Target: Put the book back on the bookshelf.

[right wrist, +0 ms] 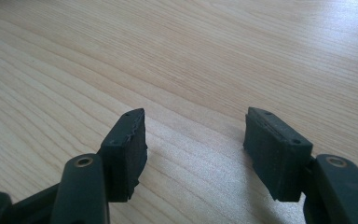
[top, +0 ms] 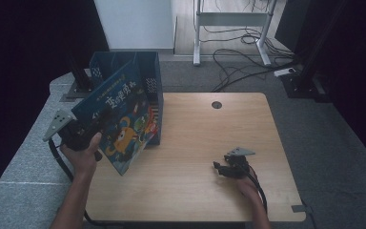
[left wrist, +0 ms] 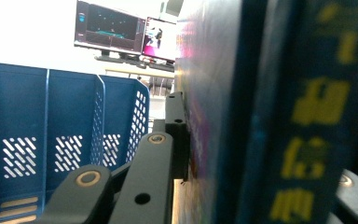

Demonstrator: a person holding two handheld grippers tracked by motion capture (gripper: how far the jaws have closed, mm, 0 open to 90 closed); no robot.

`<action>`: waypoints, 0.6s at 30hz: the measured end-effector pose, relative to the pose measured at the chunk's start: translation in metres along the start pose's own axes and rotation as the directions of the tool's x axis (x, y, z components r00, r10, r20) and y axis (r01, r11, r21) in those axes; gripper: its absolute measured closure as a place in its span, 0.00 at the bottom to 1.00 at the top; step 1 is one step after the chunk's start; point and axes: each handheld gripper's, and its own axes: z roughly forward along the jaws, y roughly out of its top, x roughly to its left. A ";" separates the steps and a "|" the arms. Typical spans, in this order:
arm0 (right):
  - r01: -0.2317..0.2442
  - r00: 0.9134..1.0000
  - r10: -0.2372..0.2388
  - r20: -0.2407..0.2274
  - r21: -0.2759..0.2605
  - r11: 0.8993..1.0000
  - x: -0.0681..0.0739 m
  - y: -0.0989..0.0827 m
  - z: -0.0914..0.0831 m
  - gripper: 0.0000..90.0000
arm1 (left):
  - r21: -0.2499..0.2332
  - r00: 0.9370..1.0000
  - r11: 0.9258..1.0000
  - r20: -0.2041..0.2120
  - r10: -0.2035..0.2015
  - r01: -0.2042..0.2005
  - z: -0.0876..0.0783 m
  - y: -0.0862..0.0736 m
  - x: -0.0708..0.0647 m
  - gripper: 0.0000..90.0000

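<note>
A blue picture book [top: 119, 119] with a cartoon cover and yellow lettering is held tilted above the table's left edge, leaning toward a blue file rack [top: 148, 76]. My left gripper [top: 96, 128] is shut on its lower left edge. In the left gripper view the book's spine [left wrist: 307, 116] stands close up between the jaws, with one black pad [left wrist: 177, 126] pressed flat against the cover. My right gripper [top: 218, 167] lies low on the wooden table [top: 209, 124] at the front right. It is open, and only bare wood shows between its pads [right wrist: 126, 144].
The rack's divided compartments [left wrist: 51, 130] stand just behind and left of the book. A round cable hole [top: 216, 105] sits near the table's far edge. Cables and a desk frame [top: 233, 28] lie on the floor beyond. Two monitors [left wrist: 116, 32] glow far behind the rack.
</note>
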 end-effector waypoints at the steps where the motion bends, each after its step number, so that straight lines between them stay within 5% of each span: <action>1: 0.002 1.000 -0.002 0.001 -0.001 1.000 0.000 0.000 0.000 0.42 | -0.001 1.000 1.000 -0.002 -0.001 0.001 0.000 0.000 0.000 0.91; 18: -0.009 1.000 0.009 -0.006 -0.003 1.000 -0.001 0.000 0.000 0.42 | -0.018 0.999 1.000 -0.044 0.007 -0.008 0.007 0.008 0.002 0.91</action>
